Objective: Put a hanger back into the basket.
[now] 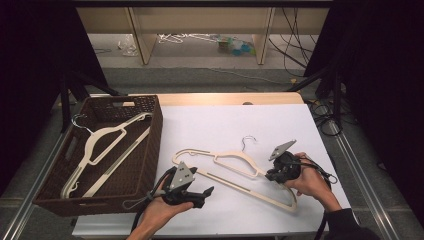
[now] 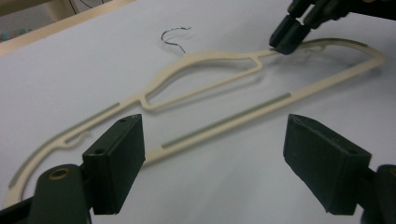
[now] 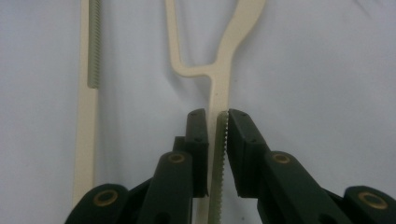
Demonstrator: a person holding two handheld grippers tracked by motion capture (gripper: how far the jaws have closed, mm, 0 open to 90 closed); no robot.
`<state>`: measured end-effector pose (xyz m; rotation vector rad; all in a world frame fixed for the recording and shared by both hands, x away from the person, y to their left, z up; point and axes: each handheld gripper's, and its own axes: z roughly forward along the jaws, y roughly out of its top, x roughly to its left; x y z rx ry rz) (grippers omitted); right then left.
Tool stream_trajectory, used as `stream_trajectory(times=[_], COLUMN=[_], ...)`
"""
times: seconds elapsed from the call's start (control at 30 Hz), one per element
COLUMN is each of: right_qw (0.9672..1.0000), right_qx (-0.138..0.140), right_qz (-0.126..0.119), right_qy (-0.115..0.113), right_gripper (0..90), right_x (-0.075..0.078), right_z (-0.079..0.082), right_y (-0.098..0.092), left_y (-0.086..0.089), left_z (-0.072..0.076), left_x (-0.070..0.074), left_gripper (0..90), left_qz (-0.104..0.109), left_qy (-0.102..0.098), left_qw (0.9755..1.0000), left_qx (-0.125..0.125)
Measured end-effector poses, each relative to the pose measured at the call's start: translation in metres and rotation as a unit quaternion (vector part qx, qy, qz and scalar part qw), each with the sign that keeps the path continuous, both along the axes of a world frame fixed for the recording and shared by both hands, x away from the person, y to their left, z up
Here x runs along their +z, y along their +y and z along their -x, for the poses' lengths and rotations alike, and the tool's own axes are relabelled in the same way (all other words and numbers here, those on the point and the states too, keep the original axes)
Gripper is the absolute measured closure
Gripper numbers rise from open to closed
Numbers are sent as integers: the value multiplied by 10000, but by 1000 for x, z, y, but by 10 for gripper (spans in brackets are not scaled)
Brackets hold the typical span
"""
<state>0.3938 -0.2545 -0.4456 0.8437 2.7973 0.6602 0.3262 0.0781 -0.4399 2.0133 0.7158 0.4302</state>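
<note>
A cream plastic hanger [image 1: 235,167] with a metal hook lies flat on the white table top [image 1: 225,125]. My right gripper [image 1: 271,175] is shut on the hanger's right shoulder arm; in the right gripper view the ribbed strip of the hanger [image 3: 223,70] runs between the jaws of my right gripper [image 3: 217,126]. My left gripper [image 1: 205,192] stands open near the table's front edge, just in front of the hanger's bottom bar. Its wide jaws [image 2: 215,158] have nothing between them, and the hanger [image 2: 210,77] lies beyond them, with the right gripper [image 2: 287,37] at its far end.
A dark brown wicker basket [image 1: 156,125] stands at the table's left with another cream hanger [image 1: 107,145] lying in it. Wooden shelf legs [image 1: 142,40] and loose cables [image 1: 295,55] are on the floor behind the table.
</note>
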Motion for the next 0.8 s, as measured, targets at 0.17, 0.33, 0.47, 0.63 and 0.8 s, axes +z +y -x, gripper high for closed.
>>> stream_trajectory(times=[0.17, 0.33, 0.47, 0.63, 0.8], right_qw=[10000, 9999, 9998, 9997, 9996], right_qx=[47, 92, 176, 228, 264], right_qz=[-22, -71, -43, -12, -30], right_qy=[42, -7, -42, -49, -87], right_gripper=[792, 793, 793, 792, 792], right_x=[2, 8, 11, 13, 15], right_z=[13, 24, 28, 30, 31], right_y=[-4, -6, -6, -4, -3], left_y=[-18, -31, -38, -46, -62], left_z=[-26, -45, -58, -73, -82], left_x=[-5, -14, -19, -27, -33], left_gripper=[208, 224, 256, 269, 281], left_qz=[-252, -504, -763, -978, -1084], left_qy=[182, 319, 285, 383, 515], left_qw=[9995, 9982, 9967, 9945, 9928], left_qx=[54, 13, 20, 33, 27])
